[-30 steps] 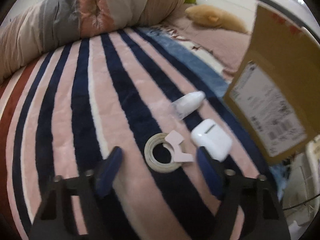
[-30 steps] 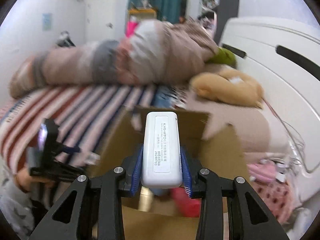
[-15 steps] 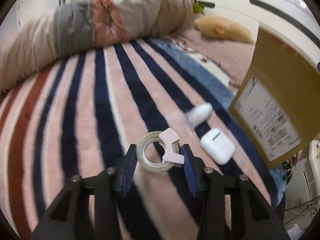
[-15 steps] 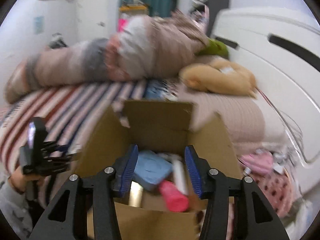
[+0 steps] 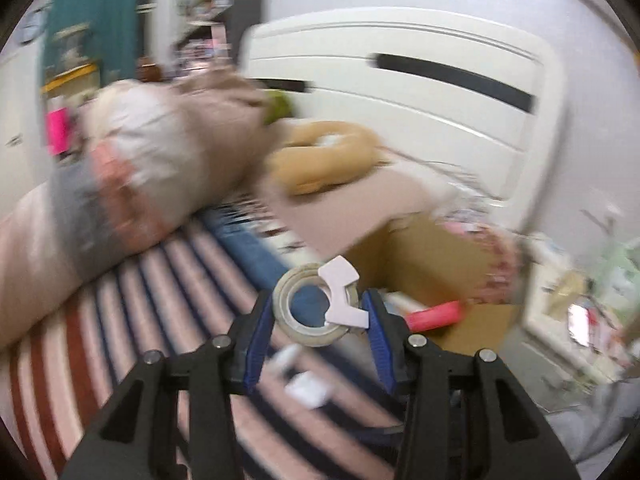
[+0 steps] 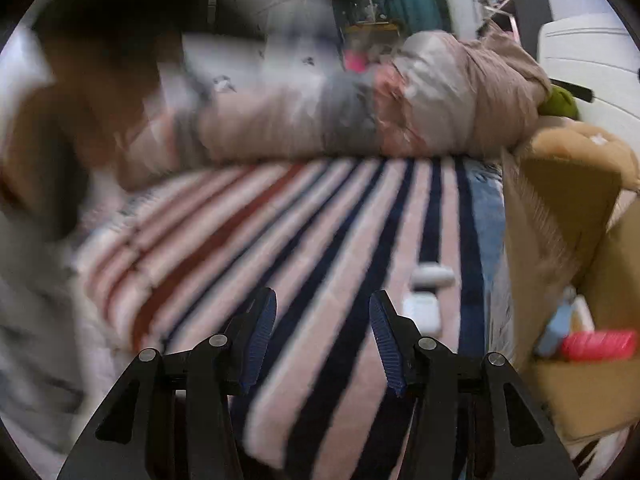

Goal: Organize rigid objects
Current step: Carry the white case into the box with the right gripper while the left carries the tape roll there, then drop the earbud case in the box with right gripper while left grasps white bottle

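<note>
My left gripper [image 5: 316, 322] is shut on a clear tape roll [image 5: 312, 306] with a pale pink tab, held up above the striped blanket [image 5: 132, 312], just left of the open cardboard box [image 5: 444, 252]. A pink-red object [image 5: 434, 316] lies in the box. My right gripper [image 6: 322, 330] is open and empty above the striped blanket [image 6: 304, 240]. A white earbud case [image 6: 422, 312] and a small white bottle [image 6: 432, 276] lie on the blanket ahead to its right, beside the box [image 6: 560, 248].
A rolled quilt [image 6: 360, 120] lies along the far side of the bed. A tan plush pillow [image 5: 324, 156] sits by the white headboard [image 5: 400, 92]. The box in the right wrist view holds a red object [image 6: 598, 344]. Both views are blurred.
My left gripper closed on the tape roll and lifted it toward the box. My right gripper let the white device go into the box, then swung left over the blanket.
</note>
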